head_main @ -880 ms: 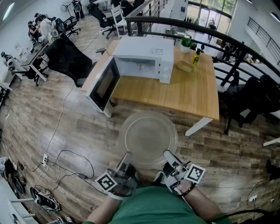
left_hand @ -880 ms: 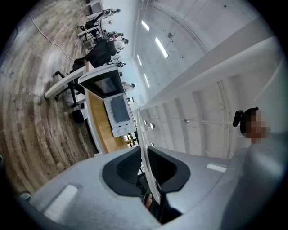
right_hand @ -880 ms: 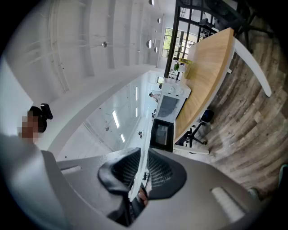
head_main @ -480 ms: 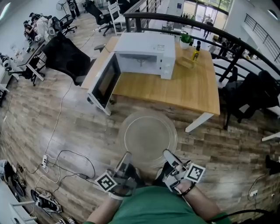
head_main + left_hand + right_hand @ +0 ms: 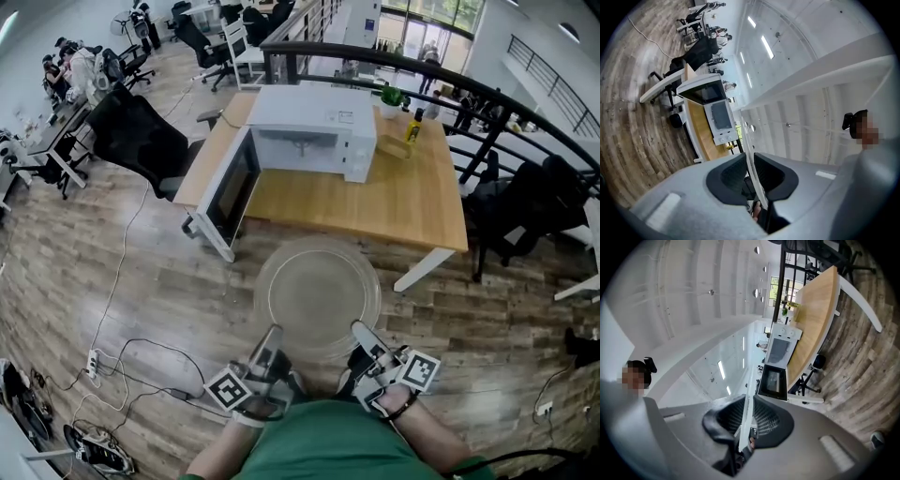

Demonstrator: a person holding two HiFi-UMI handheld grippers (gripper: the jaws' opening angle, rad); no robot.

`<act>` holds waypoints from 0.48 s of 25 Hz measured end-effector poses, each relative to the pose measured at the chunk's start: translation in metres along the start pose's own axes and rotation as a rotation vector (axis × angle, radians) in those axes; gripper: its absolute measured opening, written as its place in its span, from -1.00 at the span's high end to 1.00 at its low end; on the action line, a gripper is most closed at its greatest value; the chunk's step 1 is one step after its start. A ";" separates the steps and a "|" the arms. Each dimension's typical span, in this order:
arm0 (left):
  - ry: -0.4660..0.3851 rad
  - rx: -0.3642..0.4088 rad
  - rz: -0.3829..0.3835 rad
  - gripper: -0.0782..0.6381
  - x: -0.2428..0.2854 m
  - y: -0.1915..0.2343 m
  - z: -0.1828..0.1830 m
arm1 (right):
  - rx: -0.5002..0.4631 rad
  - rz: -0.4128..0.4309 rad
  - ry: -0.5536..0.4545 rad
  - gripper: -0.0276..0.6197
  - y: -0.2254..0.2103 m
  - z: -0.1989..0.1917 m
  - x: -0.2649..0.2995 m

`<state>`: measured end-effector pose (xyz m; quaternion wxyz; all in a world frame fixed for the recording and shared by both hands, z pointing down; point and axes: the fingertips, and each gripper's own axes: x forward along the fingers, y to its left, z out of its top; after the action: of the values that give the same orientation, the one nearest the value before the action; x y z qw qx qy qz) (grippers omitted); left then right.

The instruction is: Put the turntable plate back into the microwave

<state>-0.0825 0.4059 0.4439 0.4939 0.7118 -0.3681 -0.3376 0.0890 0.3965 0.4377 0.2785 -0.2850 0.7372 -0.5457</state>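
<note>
Little has changed over the last second. The glass plate (image 5: pixel 317 295) stays flat at the frame's centre, above the floor. The left gripper (image 5: pixel 271 339) and right gripper (image 5: pixel 362 334) each pinch its near rim. The microwave (image 5: pixel 314 117), with its door (image 5: pixel 230 192) open, sits on the table (image 5: pixel 403 202) at upper centre, hardly nearer. The carry looks barely begun.
</note>
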 end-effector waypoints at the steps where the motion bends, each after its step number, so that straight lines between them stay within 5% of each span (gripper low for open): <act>1: 0.003 -0.003 -0.006 0.62 -0.001 0.001 0.005 | -0.006 0.003 -0.004 0.78 0.002 -0.002 0.004; 12: 0.055 -0.026 -0.043 0.61 -0.008 0.013 0.052 | -0.024 0.015 -0.068 0.78 0.010 -0.028 0.043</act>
<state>-0.1325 0.3859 0.4429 0.5058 0.7220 -0.3347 -0.3330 0.0384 0.3854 0.4308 0.3041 -0.3012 0.7360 -0.5246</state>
